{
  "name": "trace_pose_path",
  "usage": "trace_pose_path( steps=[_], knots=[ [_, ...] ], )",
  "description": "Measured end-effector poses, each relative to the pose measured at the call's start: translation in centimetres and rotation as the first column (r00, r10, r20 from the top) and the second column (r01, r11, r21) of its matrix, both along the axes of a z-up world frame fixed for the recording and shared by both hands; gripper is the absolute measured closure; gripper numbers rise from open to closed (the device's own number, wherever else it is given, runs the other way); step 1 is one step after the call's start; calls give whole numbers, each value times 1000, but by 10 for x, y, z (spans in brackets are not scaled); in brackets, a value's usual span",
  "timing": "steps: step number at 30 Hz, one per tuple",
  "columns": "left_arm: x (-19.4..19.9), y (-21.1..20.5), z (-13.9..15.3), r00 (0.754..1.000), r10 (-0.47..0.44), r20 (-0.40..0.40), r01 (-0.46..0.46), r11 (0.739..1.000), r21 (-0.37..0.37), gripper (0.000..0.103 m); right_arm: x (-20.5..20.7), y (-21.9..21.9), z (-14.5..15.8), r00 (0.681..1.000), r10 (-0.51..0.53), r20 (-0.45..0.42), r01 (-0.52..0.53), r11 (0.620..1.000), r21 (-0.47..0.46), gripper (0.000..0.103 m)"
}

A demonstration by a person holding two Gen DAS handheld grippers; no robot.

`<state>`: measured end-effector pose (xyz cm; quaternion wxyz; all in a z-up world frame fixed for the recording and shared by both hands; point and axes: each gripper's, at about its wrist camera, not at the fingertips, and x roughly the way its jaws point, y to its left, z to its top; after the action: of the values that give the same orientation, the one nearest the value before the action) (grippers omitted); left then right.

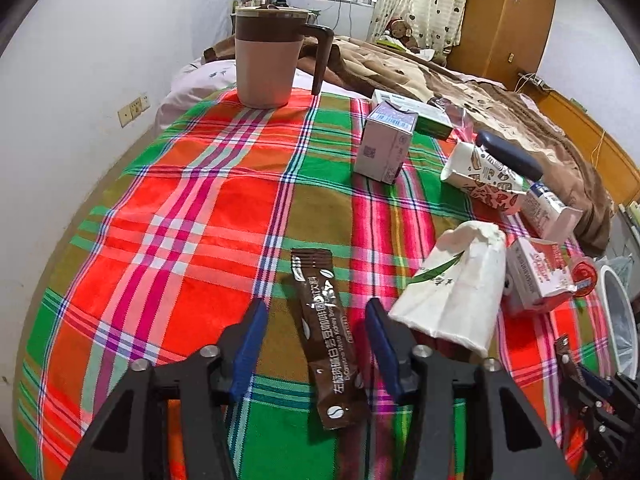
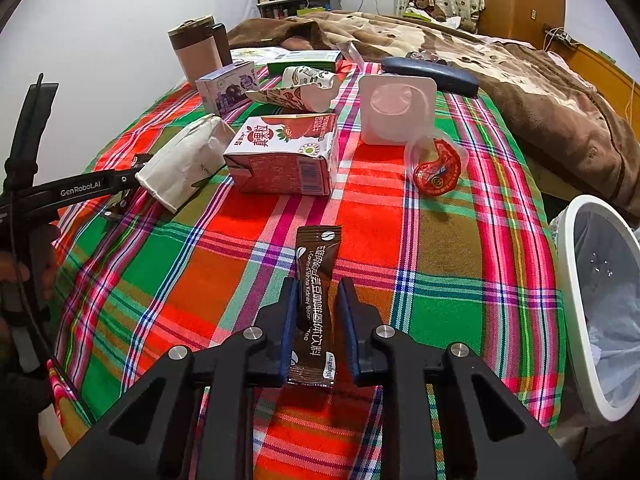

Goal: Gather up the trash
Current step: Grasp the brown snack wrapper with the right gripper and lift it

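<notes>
Brown sachets (image 1: 326, 336) (image 2: 316, 304), 2, milk cartons (image 2: 282, 156), 3

brown sachet (image 1: 326, 336) between left gripper (image 1: 316, 312) jaws

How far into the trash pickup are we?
Early. The bin shows only its liner. In hand: each gripper straddles a brown coffee sachet, left and right, fingers not yet clamped. Left: strawberry carton, tissue pack, crushed cup, jelly cup.
</notes>
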<state>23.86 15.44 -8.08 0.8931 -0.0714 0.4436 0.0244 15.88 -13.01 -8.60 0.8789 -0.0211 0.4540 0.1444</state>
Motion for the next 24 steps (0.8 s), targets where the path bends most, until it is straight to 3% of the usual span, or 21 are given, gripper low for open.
trace_pose_path(
  steps=[5, 13, 24],
  knots=[
    [0, 2, 0, 1000, 4, 1, -4, 1000, 1, 81, 1, -3, 0, 1000, -3, -4, 3, 1000, 17, 86],
    [-11, 3, 5, 1000, -10, 27, 11, 999, -46, 81, -1, -5, 2, 1000, 6, -1, -6, 999, 48, 87],
    [-44, -8, 31, 995, -31, 93, 36, 998, -45, 81, -10, -10, 16, 999, 6, 49, -10, 996, 84, 87]
  ],
)
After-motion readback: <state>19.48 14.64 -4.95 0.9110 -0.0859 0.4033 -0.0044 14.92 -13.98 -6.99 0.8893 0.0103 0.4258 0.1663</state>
